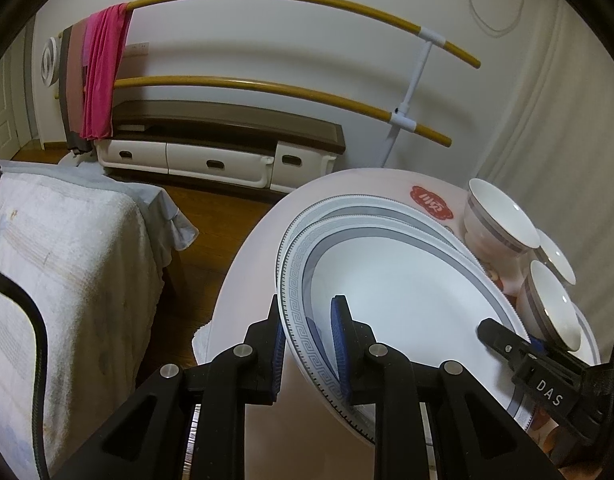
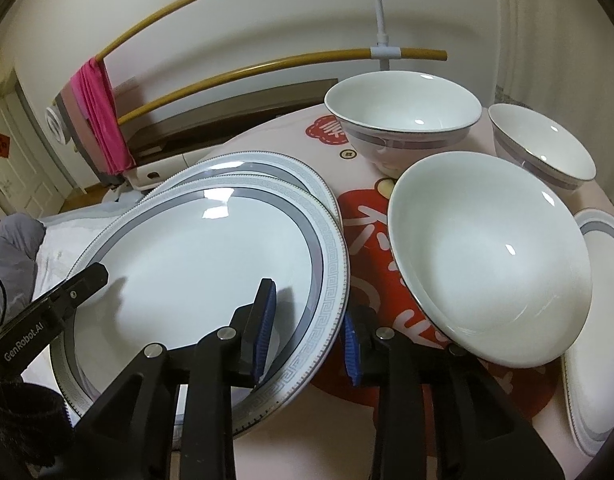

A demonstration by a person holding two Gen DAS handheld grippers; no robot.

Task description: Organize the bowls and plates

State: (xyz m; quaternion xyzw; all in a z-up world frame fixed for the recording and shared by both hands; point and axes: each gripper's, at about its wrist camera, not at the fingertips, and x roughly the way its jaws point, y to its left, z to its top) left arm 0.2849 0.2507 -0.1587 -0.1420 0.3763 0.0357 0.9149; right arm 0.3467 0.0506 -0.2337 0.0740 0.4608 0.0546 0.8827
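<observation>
While stacked on a second plate (image 2: 267, 168) at the table (image 1: 247, 280) edge, top plate (image 2: 195, 264): clenched at its rim by left tool (image 1: 309, 344), straddled by loosened right tool (image 2: 309, 332), probably steadying the release.

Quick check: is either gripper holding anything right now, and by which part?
The left gripper grips the top plate by its patterned rim. The right gripper straddles the opposite rim, fingers not pressing.

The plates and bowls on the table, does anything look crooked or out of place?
Yes. The top plate sits off-centre on the plate beneath, overhanging the table edge. The nearest bowl tilts instead of standing upright. No chips or spills show.
</observation>
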